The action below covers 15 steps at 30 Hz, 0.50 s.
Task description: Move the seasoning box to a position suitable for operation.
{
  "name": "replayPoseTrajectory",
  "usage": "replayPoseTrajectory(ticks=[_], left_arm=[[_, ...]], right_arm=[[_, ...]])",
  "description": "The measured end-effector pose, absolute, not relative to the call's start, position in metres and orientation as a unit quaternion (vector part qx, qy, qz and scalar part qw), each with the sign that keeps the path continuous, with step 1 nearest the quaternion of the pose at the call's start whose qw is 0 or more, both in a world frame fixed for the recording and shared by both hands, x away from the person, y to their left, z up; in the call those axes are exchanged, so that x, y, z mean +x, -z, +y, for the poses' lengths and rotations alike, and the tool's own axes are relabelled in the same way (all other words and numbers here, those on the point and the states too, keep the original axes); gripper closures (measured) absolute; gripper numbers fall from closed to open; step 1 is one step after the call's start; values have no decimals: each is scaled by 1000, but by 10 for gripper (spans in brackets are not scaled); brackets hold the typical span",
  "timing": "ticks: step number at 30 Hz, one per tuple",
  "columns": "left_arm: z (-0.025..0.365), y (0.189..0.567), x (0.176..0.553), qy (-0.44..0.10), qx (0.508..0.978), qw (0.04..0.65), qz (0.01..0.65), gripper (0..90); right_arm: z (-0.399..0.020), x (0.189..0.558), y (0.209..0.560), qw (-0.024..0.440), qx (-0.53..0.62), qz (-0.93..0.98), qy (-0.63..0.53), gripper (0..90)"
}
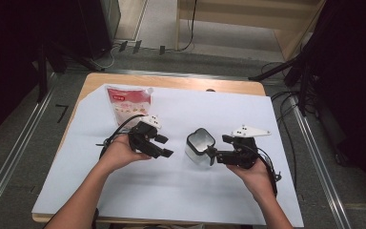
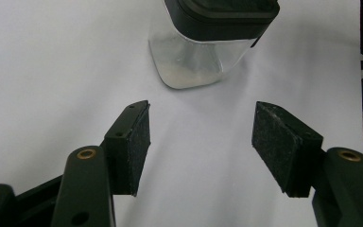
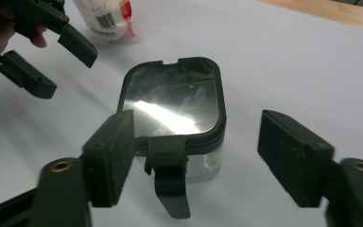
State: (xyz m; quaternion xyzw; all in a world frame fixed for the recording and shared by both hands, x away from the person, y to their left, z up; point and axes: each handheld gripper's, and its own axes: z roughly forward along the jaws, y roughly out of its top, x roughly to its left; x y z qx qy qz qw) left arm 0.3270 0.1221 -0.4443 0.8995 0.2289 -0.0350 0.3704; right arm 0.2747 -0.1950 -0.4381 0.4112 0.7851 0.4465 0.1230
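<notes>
The clear container (image 1: 200, 146) stands upright near the middle of the white-covered counter (image 1: 124, 191), between your two hands. It has a clear, hard-looking body, a black rim and a black latch tab (image 3: 170, 182) hanging at its near side; the top is open and the inside looks empty, so expect it to be light, rigid and smooth-walled. A light, slick body of this kind is likely to slide or tip if pushed from one side only.

Your right gripper (image 1: 218, 153) sits just right of the container. Its jaws stand partly apart at the latch side, with the left pad (image 3: 116, 151) close against the rim; whether it presses cannot be told. Take hold across the black rim rather than the clear walls.

Your left gripper (image 1: 164, 146) hovers to the left, jaws partly apart and empty. A red-and-white pouch (image 1: 127, 102) lies at the far left.
</notes>
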Motion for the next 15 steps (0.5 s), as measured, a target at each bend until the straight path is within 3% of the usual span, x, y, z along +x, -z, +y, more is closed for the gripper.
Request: replayPoseTrajectory(ticks=[10, 12, 15], left_arm=[[121, 444, 326, 33, 900, 371, 225, 394], [121, 444, 325, 32, 901, 371, 223, 394], [121, 444, 325, 33, 901, 370, 223, 393]], right_arm=[[-207, 256, 437, 150, 401, 793, -434, 587], [-208, 252, 437, 166, 394, 795, -431, 705], [-209, 249, 440, 155, 392, 795, -435, 797]])
